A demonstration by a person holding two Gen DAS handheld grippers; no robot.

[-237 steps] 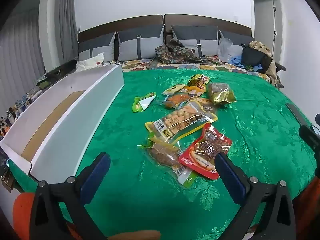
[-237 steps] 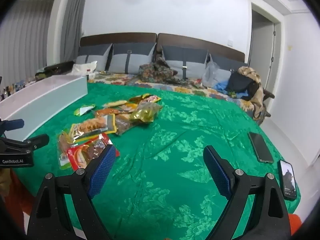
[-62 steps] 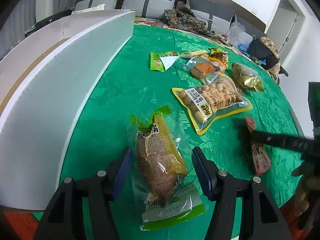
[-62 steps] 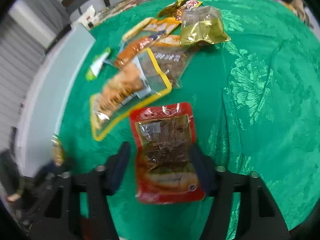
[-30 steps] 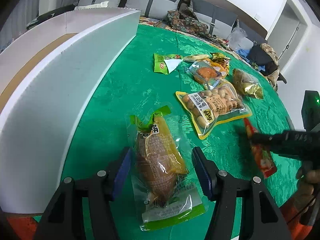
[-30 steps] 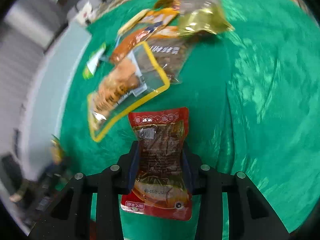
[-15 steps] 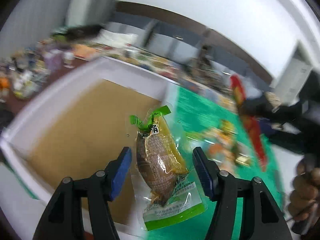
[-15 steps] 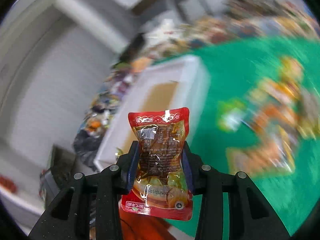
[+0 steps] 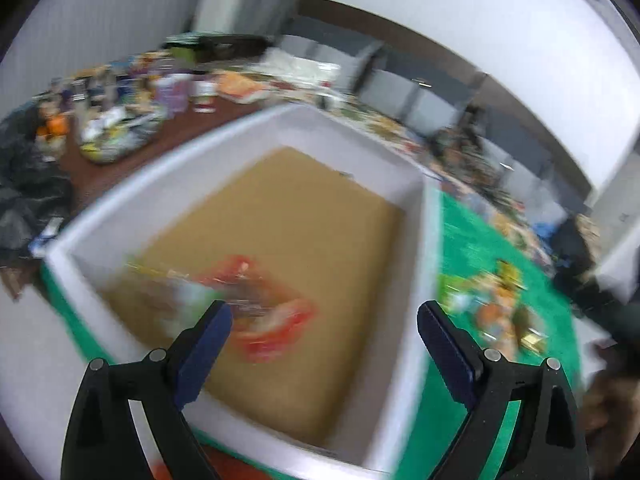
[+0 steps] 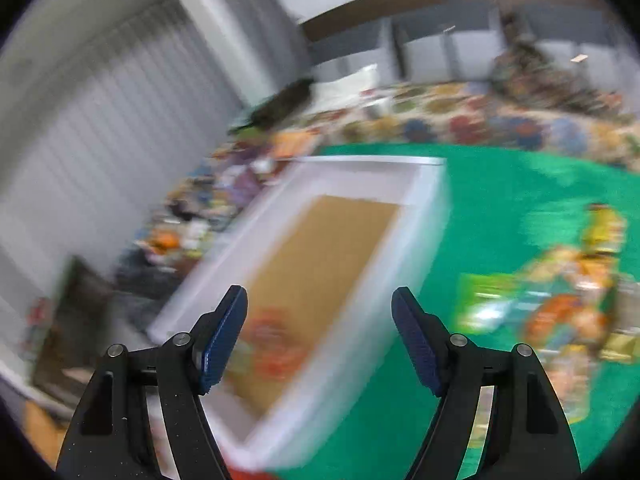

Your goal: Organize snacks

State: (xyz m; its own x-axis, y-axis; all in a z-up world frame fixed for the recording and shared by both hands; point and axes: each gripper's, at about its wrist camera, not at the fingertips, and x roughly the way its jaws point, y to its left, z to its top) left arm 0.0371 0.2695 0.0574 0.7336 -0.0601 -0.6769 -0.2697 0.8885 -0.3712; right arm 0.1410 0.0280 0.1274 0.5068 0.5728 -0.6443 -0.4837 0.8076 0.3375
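Note:
Both views are blurred by motion. A white box point(image 9: 430, 248) with a brown cardboard floor sits on the green cloth. Inside it lie the red snack pouch point(image 9: 276, 316) and, to its left, the green-and-clear pouch point(image 9: 160, 292), both smeared. My left gripper point(image 9: 322, 338) hangs above the box, its jaws opening with nothing between them. My right gripper point(image 10: 320, 334) is also over the white box point(image 10: 424, 216), jaws opening and empty; the red snack pouch point(image 10: 276, 344) shows on the floor below it.
Several loose snack packets point(image 9: 496, 308) remain on the green cloth point(image 10: 500, 184) right of the box. A cluttered side table point(image 9: 120, 120) stands beyond the box's left side. Grey cushions point(image 10: 440, 52) line the far wall.
Both grippers have let go: the green-and-clear pouch left the left jaws and the red pouch left the right jaws, and both now lie in the box. Both jaws stand much wider.

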